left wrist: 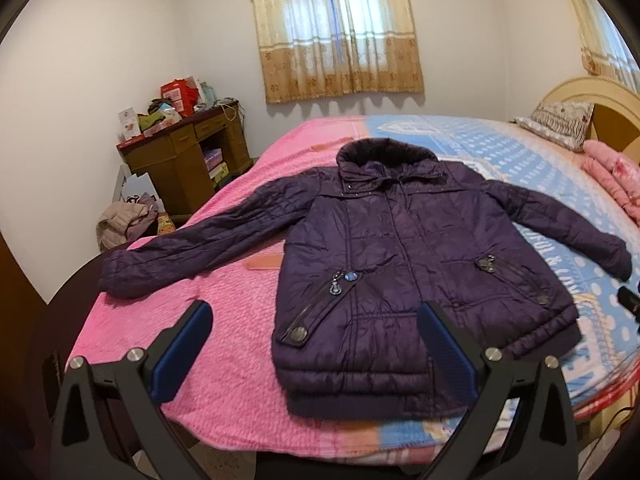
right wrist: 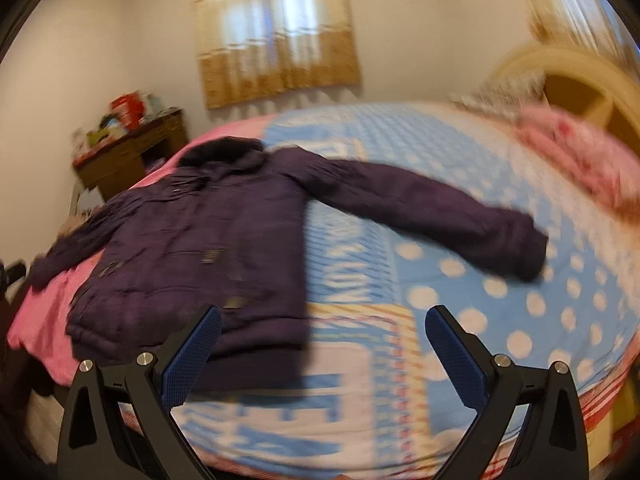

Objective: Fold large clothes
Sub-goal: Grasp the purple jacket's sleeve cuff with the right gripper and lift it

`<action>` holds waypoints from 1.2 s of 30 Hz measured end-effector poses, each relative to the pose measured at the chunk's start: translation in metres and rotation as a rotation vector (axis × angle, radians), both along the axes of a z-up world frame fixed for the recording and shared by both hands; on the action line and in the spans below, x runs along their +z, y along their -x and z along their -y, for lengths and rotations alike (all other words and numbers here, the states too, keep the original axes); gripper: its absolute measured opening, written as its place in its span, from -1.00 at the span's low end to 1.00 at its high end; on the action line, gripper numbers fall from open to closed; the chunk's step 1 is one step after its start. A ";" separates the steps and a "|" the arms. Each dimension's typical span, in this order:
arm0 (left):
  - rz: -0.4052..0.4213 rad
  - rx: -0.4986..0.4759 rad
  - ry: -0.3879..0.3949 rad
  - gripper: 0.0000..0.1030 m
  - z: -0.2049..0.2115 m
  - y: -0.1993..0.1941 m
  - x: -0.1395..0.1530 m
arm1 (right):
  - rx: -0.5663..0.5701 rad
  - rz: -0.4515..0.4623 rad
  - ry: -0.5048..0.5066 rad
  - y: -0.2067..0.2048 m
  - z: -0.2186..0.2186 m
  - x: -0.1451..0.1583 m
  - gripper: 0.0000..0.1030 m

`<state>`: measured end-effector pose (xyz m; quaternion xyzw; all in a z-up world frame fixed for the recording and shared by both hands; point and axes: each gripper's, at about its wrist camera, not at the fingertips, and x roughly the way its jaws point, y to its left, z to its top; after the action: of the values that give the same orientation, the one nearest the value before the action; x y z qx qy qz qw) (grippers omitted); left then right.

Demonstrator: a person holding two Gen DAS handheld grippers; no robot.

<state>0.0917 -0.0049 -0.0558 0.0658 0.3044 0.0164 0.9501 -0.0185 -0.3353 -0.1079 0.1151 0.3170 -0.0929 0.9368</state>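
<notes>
A dark purple quilted jacket (left wrist: 400, 264) lies flat, front up, on the bed, collar toward the far side and both sleeves spread outward. It also shows in the blurred right wrist view (right wrist: 208, 248). My left gripper (left wrist: 316, 332) is open and empty, held above the jacket's hem near the bed's front edge. My right gripper (right wrist: 322, 336) is open and empty, above the bedsheet just right of the jacket's hem; its left finger (right wrist: 192, 360) overlaps the hem in view. The right sleeve cuff (right wrist: 520, 248) lies on the blue sheet.
The bed carries a pink blanket (left wrist: 168, 328) on the left and a blue polka-dot sheet (left wrist: 520, 160) on the right. A pillow (left wrist: 560, 124), a folded pink quilt (left wrist: 612, 180) and the headboard lie at the far right. A cluttered wooden desk (left wrist: 188, 160) stands left of the bed.
</notes>
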 end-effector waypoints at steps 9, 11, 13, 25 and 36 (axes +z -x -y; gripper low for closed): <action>0.002 0.019 -0.008 1.00 0.013 -0.063 -0.017 | -0.348 -0.003 -0.208 0.007 0.146 -0.029 0.97; -0.003 0.018 -0.006 1.00 0.017 -0.081 -0.020 | -0.387 0.015 -0.262 0.008 0.173 -0.032 0.97; 0.007 0.033 -0.010 1.00 0.019 -0.095 -0.022 | -0.418 0.032 -0.310 0.007 0.196 -0.036 0.97; -0.061 0.064 0.040 1.00 0.029 -0.115 -0.046 | -0.391 0.013 -0.379 -0.052 0.264 -0.056 0.13; -0.045 0.107 0.126 1.00 0.004 -0.112 -0.033 | -0.307 0.087 -0.237 -0.067 0.258 0.028 -0.56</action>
<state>0.2040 -0.0088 -0.0891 -0.0100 0.3293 0.0467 0.9430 0.0486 -0.5936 -0.0802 0.2755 0.2634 -0.1918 0.9044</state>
